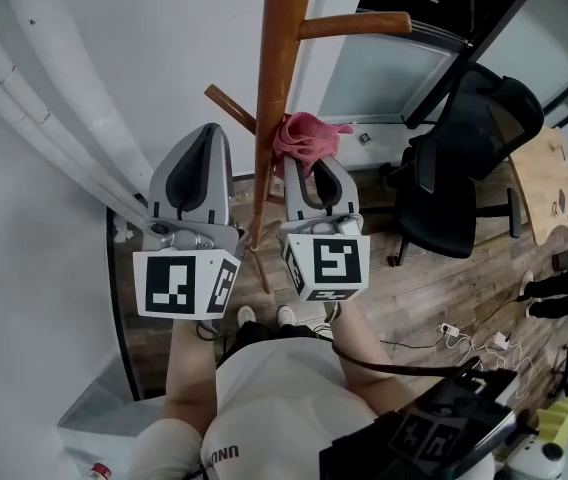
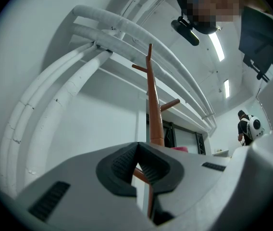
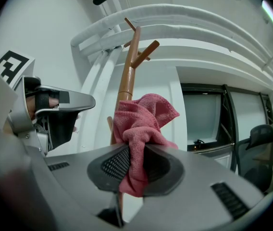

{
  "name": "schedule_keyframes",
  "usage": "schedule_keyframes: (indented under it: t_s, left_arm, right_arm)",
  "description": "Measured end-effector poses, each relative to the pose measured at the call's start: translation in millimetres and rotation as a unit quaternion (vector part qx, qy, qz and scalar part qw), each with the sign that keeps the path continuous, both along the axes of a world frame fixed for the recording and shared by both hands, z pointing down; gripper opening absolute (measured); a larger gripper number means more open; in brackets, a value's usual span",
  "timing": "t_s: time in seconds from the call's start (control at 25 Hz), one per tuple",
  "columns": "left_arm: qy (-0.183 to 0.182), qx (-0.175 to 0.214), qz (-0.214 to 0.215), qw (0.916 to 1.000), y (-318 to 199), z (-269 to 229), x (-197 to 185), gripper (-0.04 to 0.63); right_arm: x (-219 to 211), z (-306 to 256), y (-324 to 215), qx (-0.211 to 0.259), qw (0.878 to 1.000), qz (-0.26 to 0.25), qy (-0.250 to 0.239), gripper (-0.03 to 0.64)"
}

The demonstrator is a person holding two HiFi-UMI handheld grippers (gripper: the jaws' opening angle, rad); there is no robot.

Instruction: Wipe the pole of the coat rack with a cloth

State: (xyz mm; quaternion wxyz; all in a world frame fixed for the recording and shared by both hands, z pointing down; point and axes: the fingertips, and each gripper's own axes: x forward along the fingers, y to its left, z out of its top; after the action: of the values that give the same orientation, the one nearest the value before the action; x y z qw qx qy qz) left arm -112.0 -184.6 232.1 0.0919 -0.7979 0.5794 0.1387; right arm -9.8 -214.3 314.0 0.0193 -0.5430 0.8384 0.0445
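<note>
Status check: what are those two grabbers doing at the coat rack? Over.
Right hand-held gripper shut on crumpled pink cloth. Left hand-held gripper shut, empty. Cloth against the brown wooden coat-rack pole. Slanted wooden peg juts out beside it.

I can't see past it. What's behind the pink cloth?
The wooden coat rack pole rises right behind the pink cloth, which the right gripper pinches. The cloth hides part of the pole there.

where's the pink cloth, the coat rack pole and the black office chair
pink cloth (image 3: 143, 124): right gripper view, the bunched upper fold.
coat rack pole (image 1: 281, 68): head view, mid shaft below the peg.
black office chair (image 1: 482, 120): head view, its backrest.
</note>
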Motion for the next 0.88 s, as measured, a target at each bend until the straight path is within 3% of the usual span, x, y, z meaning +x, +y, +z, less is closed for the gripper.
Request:
schedule_keyframes:
  t_s: [0.88]
  left_arm:
    - [0.007, -0.01, -0.005, 0.9999, 2.2, 6.9, -1.1, 0.014]
  right_arm:
    - [-0.6, 35.4, 4.8, -0.041, 0.999, -0.007, 0.028, 0.074]
